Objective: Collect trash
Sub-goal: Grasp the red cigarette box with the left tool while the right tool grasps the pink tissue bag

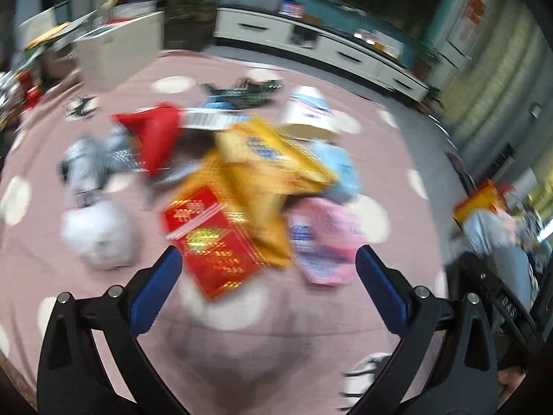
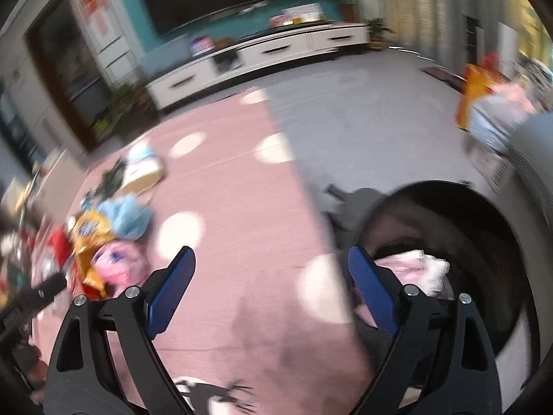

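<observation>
A heap of trash lies on the pink spotted rug (image 1: 242, 363). In the left wrist view I see a red packet with gold print (image 1: 211, 242), a yellow bag (image 1: 266, 162), a pink wrapper (image 1: 325, 242), a light blue bag (image 1: 338, 169), a red bag (image 1: 155, 135), a white crumpled bag (image 1: 100, 235) and a paper cup (image 1: 309, 114). My left gripper (image 1: 268, 269) hangs open just short of the red packet, holding nothing. My right gripper (image 2: 271, 283) is open over the rug, beside a round bin (image 2: 518, 242) that holds pink and white trash (image 2: 414, 266). The heap (image 2: 103, 242) lies to its left.
A white low cabinet (image 1: 311, 45) runs along the far teal wall under a dark screen. A white box (image 1: 114, 55) stands at the rug's back left. Grey floor (image 2: 363, 110) lies beyond the rug. The other gripper's black frame (image 1: 501, 297) shows at the right edge.
</observation>
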The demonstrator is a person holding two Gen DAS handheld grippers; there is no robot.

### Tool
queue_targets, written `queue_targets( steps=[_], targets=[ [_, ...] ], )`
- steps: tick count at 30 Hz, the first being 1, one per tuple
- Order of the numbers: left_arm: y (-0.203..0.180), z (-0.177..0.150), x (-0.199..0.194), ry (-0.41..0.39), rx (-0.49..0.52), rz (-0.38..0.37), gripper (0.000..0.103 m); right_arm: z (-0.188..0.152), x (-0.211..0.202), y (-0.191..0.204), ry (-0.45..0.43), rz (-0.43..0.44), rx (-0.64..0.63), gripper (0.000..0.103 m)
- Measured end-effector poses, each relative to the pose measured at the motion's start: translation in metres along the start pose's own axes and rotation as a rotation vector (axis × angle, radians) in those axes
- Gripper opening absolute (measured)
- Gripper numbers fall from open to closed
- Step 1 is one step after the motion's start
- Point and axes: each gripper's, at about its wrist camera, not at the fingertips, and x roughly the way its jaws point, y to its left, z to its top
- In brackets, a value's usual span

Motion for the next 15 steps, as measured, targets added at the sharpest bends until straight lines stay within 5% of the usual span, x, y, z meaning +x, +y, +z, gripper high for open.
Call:
queue_targets(
  steps=[5,15],
  targets=[
    [0.039,0.001,0.01,0.036,-0.081,0.014,0.1,-0.004,0.023,0.057,0.087,0.142,-0.092,0.088],
    [0.047,-0.006,0.043,0.11,-0.062,-0.032,0.099,-0.003,0.057,0.124,0.169,0.221,-0.178,0.088]
  ],
)
